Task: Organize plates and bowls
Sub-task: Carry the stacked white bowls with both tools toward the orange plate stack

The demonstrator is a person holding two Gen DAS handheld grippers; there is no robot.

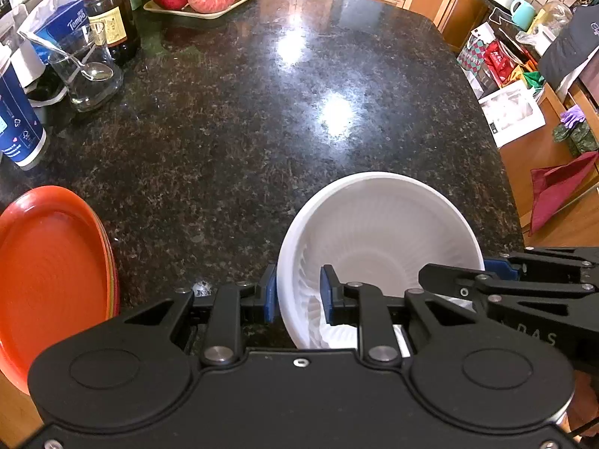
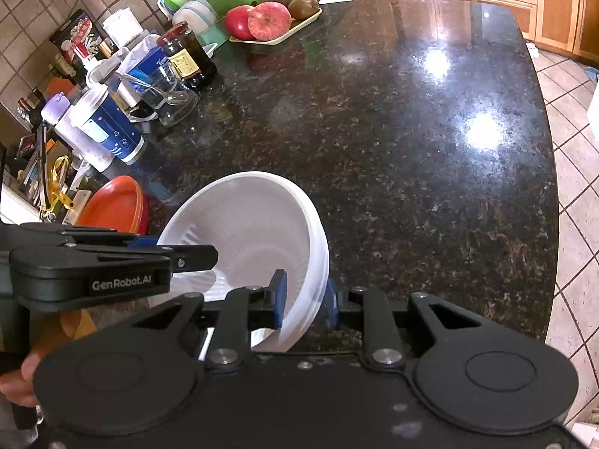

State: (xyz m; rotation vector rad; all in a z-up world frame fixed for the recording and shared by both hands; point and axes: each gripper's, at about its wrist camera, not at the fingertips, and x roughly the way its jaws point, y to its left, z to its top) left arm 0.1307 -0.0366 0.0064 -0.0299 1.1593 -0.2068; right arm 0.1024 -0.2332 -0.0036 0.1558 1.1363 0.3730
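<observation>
The dark speckled granite countertop is filling both views, with clutter running along its edge from nine to eleven o'clock. A stack of round orange plastic plates is lying at eight o'clock in the left wrist view, near the counter's edge. The stack of white ribbed plastic bowls, nested and tilted, is sitting at five o'clock there, well apart from the plates.

Both tools are working the bowls. The left gripper is pinching the stack's near-left wall, one blue pad outside and one inside. The right gripper is straddling the opposite rim, its pads closing onto the layered edges; whether they are already pressing firmly is hard to tell.

The step in hand appears to be gripping the bowl stack with both grippers, either to separate or relocate it. The next move is calling for a firm, even hold on both sides before lifting, since the thin nested walls may slip or flex.
</observation>
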